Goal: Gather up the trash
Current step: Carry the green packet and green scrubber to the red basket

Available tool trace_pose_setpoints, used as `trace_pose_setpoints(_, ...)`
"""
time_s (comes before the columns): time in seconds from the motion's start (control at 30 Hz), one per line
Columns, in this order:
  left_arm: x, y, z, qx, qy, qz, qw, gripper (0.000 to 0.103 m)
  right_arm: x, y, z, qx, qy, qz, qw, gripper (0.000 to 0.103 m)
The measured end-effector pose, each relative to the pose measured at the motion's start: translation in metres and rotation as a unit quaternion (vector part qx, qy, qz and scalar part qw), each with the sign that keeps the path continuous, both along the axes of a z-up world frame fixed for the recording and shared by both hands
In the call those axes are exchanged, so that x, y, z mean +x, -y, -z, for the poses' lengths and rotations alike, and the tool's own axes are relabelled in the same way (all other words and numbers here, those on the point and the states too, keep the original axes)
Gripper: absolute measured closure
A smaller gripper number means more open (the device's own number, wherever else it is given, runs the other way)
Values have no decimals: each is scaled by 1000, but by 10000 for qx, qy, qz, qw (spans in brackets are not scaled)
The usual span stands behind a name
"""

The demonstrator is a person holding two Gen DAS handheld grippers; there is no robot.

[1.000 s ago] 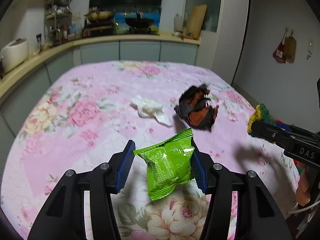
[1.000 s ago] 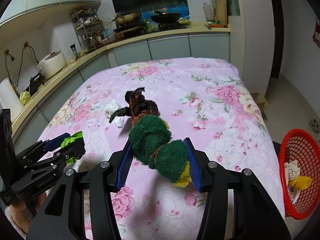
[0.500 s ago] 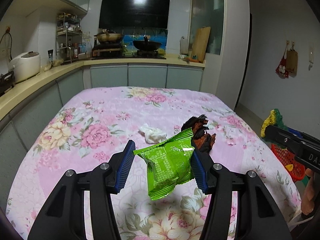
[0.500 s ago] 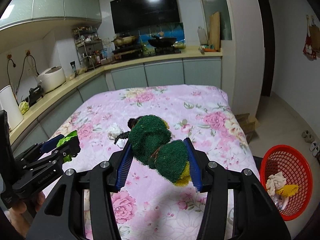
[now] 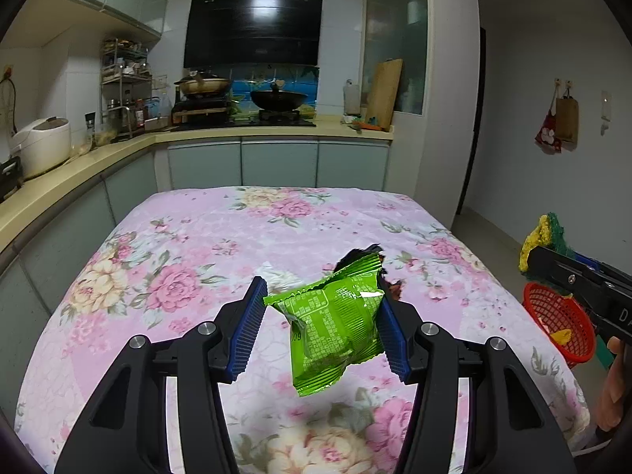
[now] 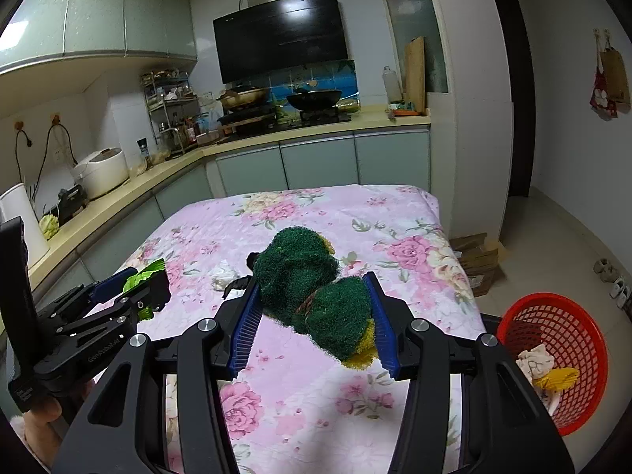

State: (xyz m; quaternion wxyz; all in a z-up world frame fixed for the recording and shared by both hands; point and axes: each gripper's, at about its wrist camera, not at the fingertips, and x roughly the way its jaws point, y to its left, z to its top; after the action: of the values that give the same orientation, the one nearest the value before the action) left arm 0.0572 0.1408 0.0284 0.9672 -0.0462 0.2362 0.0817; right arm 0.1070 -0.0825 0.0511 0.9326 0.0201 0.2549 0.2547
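a red mesh basket (image 6: 568, 359) on the floor beside the table (image 6: 300, 403) holds a pale crumpled wad and a yellow scrap. the left gripper (image 5: 322, 328) pinches a glossy green wrapper (image 5: 335, 328) above the floral cloth. the right gripper (image 6: 312, 320) clamps a twisted green sponge (image 6: 312, 296), yellow underneath, also above the table.

My left gripper (image 5: 322, 326) is clamped on the green snack packet (image 5: 335, 331), holding it clear above the floral pink tablecloth (image 5: 189, 260). A dark crumpled wrapper (image 5: 361, 254) peeks out right behind the packet. At the right edge, my right gripper (image 5: 553, 262) grips a green-yellow scouring pad (image 5: 543, 233), with the red basket (image 5: 553, 314) below it.
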Motion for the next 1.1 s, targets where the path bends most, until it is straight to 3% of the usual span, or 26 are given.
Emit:
trace_pose_setpoints(0.7, 31, 64, -11, 93, -31, 757, 9971, 51, 5, 66, -9, 15, 28, 759, 9971, 54)
trace_pose_setpoints(1.1, 55, 117, -16, 156, -121, 1389, 9901, 51, 14, 101, -4, -40, -113, 1242, 9922, 54)
